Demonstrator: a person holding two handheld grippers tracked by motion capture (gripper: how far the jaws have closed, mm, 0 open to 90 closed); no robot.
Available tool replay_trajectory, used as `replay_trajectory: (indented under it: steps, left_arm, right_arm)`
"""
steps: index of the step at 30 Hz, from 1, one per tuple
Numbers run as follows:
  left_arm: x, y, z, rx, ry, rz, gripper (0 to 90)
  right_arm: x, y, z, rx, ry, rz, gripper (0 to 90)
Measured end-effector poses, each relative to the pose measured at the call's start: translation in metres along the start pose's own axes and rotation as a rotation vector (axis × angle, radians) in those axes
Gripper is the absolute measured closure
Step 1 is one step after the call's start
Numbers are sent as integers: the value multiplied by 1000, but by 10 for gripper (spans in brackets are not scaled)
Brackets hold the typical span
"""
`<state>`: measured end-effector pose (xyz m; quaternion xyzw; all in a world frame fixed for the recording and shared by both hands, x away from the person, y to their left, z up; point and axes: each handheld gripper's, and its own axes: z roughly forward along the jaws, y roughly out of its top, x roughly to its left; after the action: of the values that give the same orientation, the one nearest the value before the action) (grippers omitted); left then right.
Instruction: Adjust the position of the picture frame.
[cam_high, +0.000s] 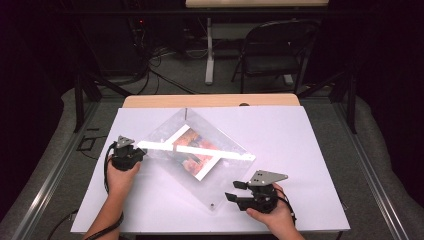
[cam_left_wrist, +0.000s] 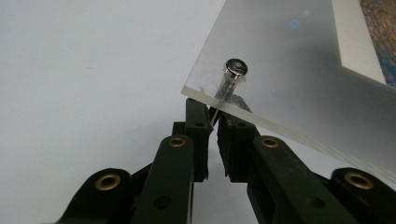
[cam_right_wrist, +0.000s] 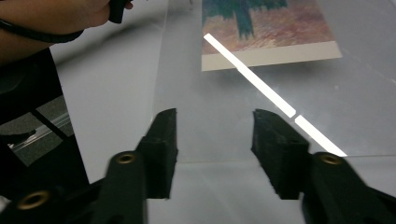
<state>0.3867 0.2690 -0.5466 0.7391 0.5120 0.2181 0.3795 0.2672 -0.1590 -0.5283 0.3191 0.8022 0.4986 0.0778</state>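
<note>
A black folding chair (cam_high: 274, 50) stands on the grey floor (cam_high: 190, 75) beyond the white-topped table (cam_high: 300, 150); left of the chair, cables (cam_high: 155, 60) trail past a white table leg (cam_high: 209, 50).

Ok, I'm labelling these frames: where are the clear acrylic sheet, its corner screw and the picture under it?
clear acrylic sheet (cam_high: 220, 187): high view, bare near corner.
corner screw (cam_left_wrist: 236, 67): left gripper view, screw head.
picture (cam_high: 192, 152): high view, coloured middle.

A white sheet (cam_high: 300, 150) covers the light wooden desk (cam_high: 210, 100), whose far edge shows bare. Behind the desk, on the grey floor (cam_high: 190, 75), stands a black folding chair (cam_high: 272, 50), beside a white table leg (cam_high: 209, 50) and loose black cables (cam_high: 160, 65).
</note>
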Motion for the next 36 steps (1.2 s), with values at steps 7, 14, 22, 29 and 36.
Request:
replay_trajectory:
  steps: [7, 14, 22, 29, 36]
  left_arm:
    - [-18, -5, -20, 0, -43, 45, 828]
    - [-38, -6, -35, -31, -109, 66, 831]
    - [-51, -8, -39, -22, -138, 84, 832]
    - [-60, -10, -39, -12, -172, 107, 833]
    - [-81, -11, -40, -11, -241, 157, 842]
  right_arm:
    - [23, 6, 20, 53, 120, -9, 772]
    - [33, 6, 37, 133, 192, 20, 843]
    - [31, 6, 42, 233, 149, 50, 897]
    - [24, 7, 36, 301, 49, 41, 900]
    - [-12, 7, 21, 256, 32, 211, 900]
